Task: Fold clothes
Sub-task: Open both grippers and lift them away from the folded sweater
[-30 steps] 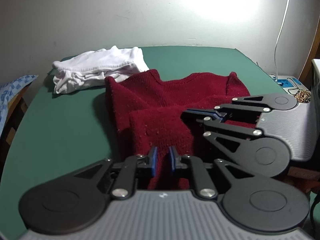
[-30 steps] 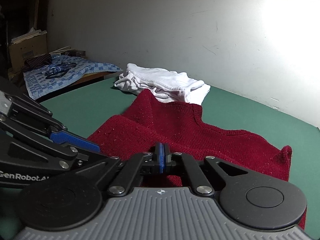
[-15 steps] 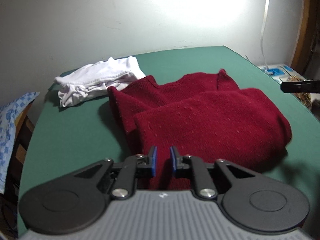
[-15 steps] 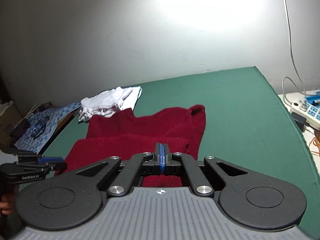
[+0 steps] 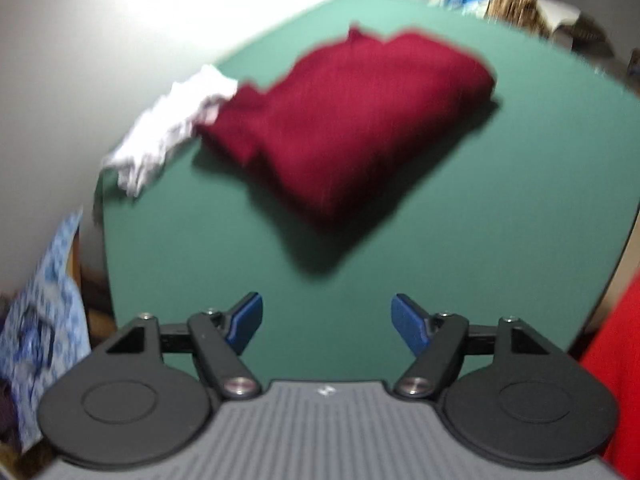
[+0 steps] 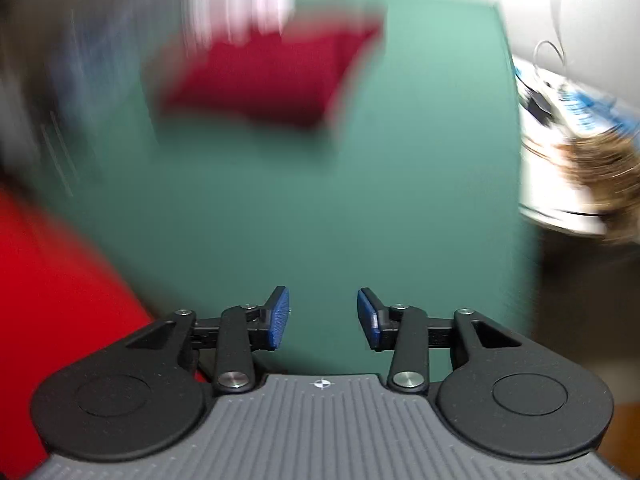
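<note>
Left wrist view: the left gripper (image 5: 327,322) hangs above the near part of the green counter (image 5: 192,248), its jaws spread wide with nothing between the blue pads (image 5: 247,322). Well ahead of it the dark red sweater (image 5: 352,120) lies folded into a thick bundle on the counter, casting a shadow toward the camera. A crumpled white garment (image 5: 172,128) sits just beside the sweater's far left corner, touching it near the wall. A blue patterned cloth (image 5: 44,316) shows off the counter's left edge, and bright red fabric (image 5: 616,380) fills the lower right corner.

Right wrist view: the picture is heavily blurred. The right gripper (image 6: 323,318) also has its jaws parted and empty, over bare green counter (image 6: 360,200). The red sweater (image 6: 268,76) appears as a smeared patch far ahead, with the white garment (image 6: 240,4) a pale streak beyond it. Bright red fabric (image 6: 52,312) fills the lower left.
</note>
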`<state>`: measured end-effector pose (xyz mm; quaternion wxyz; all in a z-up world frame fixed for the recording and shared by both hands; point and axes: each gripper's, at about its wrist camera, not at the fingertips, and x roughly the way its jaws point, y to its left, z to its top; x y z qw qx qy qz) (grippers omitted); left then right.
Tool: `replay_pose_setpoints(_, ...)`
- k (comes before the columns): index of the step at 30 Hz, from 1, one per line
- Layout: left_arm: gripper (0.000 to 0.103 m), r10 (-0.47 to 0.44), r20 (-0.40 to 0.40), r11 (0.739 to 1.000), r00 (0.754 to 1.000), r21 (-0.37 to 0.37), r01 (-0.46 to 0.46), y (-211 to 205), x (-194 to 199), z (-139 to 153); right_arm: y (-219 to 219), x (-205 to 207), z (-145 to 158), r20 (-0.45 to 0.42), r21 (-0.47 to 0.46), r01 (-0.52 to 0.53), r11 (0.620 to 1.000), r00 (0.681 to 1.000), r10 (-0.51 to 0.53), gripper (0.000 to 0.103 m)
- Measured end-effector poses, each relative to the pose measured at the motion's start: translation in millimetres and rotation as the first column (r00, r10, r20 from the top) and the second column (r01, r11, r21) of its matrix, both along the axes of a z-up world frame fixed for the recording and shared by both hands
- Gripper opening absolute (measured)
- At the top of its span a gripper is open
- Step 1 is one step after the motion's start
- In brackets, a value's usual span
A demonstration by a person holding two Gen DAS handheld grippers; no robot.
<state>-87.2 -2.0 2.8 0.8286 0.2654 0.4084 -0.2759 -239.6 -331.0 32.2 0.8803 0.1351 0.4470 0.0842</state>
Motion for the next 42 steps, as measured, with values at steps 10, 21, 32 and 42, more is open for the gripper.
replay_pose_setpoints(10,0.065,0.070,0.057,0.991,0.996,-0.121,-0.062,-56.2,71.1,4.0,77.6,145.3,-2.1,0.297,-0.055,-0.013,0.998,0.954,0.029,0.045)
replay_pose_setpoints(21,0.036,0.217,-0.073,0.966,0.973,-0.128,-0.225,-56.2,115.8,-35.3,61.4,202.4,-50.6,0.173,-0.066,-0.133,0.989,0.974,0.143,0.000)
replay_pose_setpoints(32,0.094,0.328,-0.132,0.884,0.935,-0.307,-0.353,-8.7,255.3,-10.5,-94.7,320.6,-52.3,0.028,0.157,0.029,0.987,0.999,-0.034,0.058)
replay_pose_setpoints(42,0.092,0.242,-0.215,0.913,0.946,-0.280,-0.297,-3.4,281.1,-53.6,-107.0,318.0,-91.8,-0.083,0.369,-0.023,0.929,0.995,0.057,0.061)
